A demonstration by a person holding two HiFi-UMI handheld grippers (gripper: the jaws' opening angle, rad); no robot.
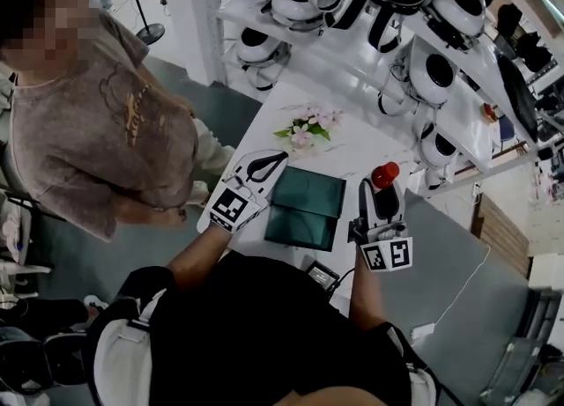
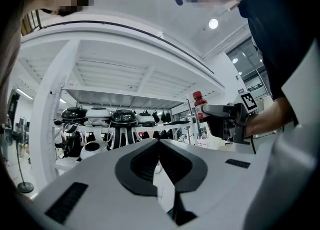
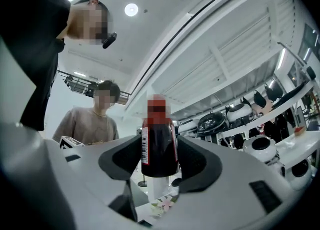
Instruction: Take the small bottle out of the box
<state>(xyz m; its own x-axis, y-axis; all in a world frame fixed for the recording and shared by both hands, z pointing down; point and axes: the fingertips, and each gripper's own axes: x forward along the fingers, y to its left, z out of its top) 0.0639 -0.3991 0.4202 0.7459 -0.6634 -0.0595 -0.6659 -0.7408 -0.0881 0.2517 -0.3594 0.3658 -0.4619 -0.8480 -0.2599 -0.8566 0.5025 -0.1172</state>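
- Red-capped, dark: found bottle [image 1: 384, 175] clamped in right gripper [image 3: 159, 153], clear of box [image 1: 306, 206].
- Found left gripper [image 2: 159, 141] closed, empty.
- Keep clamp firm, bottle upright.

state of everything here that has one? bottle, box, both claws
small bottle, upright, red cap on, held aloft
box, open, halves lying flat, bottle not inside
right claw, shut on the small bottle
left claw, shut, empty
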